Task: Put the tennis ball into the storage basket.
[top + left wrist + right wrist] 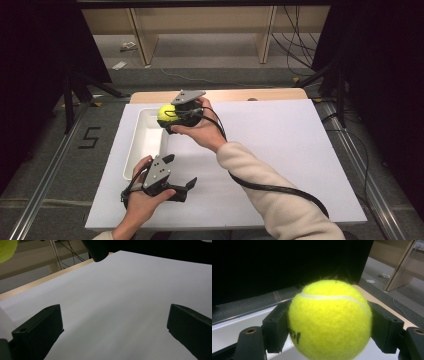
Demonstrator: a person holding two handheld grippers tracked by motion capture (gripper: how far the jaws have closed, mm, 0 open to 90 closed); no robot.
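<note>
A yellow tennis ball (167,113) hangs above the far end of a white rectangular bin (142,150), with my right gripper (172,116) shut on it. In the right gripper view the tennis ball (329,320) is pressed between both black jaws, the bin's rim (234,326) below it. My left gripper (181,172) stands open low over the white board, near the front edge, just right of the bin's near end. In the left gripper view its jaws are wide apart with bare board between them, around the left gripper (115,332) midpoint; a sliver of the tennis ball (6,250) shows top left.
The white board (280,150) covers a wooden table (235,95) and is bare to the right of my arm. A black cable (270,187) trails from the right gripper across the board. Metal rails and dark stands flank the table; wooden shelving stands behind.
</note>
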